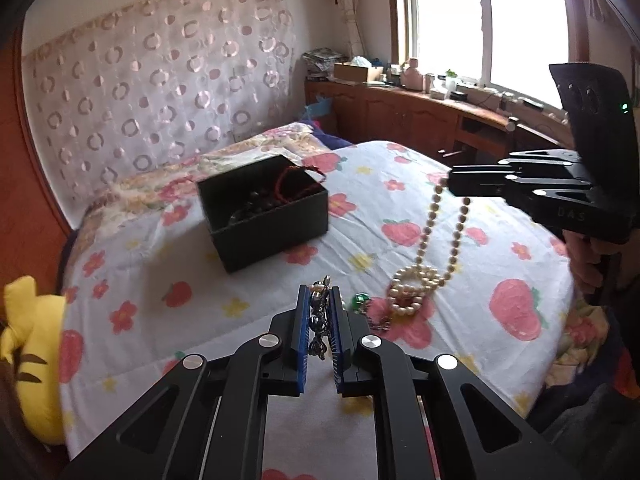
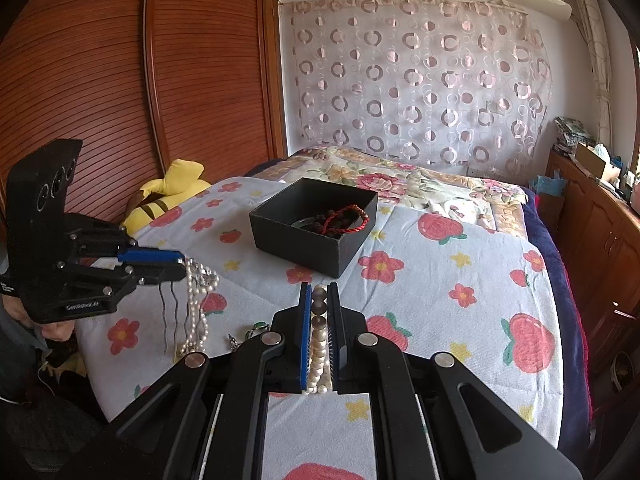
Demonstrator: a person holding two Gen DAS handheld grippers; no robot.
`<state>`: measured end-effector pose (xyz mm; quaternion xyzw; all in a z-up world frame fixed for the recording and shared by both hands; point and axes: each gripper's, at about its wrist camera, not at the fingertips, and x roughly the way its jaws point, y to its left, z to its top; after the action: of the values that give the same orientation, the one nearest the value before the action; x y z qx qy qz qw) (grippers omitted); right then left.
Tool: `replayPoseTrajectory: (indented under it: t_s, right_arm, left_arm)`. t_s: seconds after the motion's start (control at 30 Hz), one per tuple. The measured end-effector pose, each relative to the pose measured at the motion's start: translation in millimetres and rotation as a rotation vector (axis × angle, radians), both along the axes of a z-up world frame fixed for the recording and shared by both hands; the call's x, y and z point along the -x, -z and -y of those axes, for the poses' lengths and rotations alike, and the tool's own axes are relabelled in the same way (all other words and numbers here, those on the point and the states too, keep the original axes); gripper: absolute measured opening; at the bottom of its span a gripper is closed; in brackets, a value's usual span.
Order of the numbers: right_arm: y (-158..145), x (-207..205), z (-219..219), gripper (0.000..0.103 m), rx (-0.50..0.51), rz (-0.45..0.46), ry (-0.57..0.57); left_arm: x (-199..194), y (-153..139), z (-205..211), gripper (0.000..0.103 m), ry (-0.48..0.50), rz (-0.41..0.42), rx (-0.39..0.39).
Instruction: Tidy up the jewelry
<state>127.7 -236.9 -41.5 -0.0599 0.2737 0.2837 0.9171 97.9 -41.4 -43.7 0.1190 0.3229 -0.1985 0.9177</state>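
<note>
Both pieces look lifted for loading: the left gripper [image 1: 320, 320] is clamped on a dark metal-and-pearl hair ornament [image 1: 320, 312], the right gripper [image 2: 320, 332] on a pearl bead necklace [image 2: 319, 344], so next carry them to the open black box [image 1: 264, 210] upper left of centre.

**My two grippers, up close**

My left gripper [image 1: 320, 300] and right gripper [image 2: 319, 300] are matte black linkages with silver pivot screws and blue finger pads [image 2: 306, 336]. I read white lettering on each body; a green light glows on one.
</note>
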Motion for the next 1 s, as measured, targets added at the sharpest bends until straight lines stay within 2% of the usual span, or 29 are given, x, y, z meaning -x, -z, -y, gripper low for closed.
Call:
replayPoseTrajectory:
  t_s: [0.07,0.17,0.3,0.5,0.73,0.83,1.0]
  right_arm:
    - [0,0,0,0.009,-0.001,0.000,0.001]
    - [1,0,0,0.009,-0.002,0.000,0.000]
    - [2,1,-1,0.009,0.000,-0.002,-0.004]
    - [3,2,-2,0.009,0.001,-0.003,-0.004]
    - [2,1,-3,0.009,0.000,-0.002,-0.004]
    - [2,1,-2,0.009,0.000,-0.003,-0.003]
    - [2,0,-2,0.009,0.000,-0.004,-0.002]
  left_arm:
    - [-2,-1,1,0.008,-0.017,0.019,-0.054]
    - [-9,-1,-2,0.008,-0.021,-0.002,-0.072]
    - [-20,5,-13,0.009,-0.027,-0.058,-0.057]
    - [-20,9,-11,0.010,-0.041,-0.060,-0.043]
    - [-22,19,20,0.008,-0.002,-0.059,-0.077]
    - [-25,26,30,0.002,0.022,-0.078,-0.077]
    - [-23,22,21,0.001,-0.004,-0.074,-0.057]
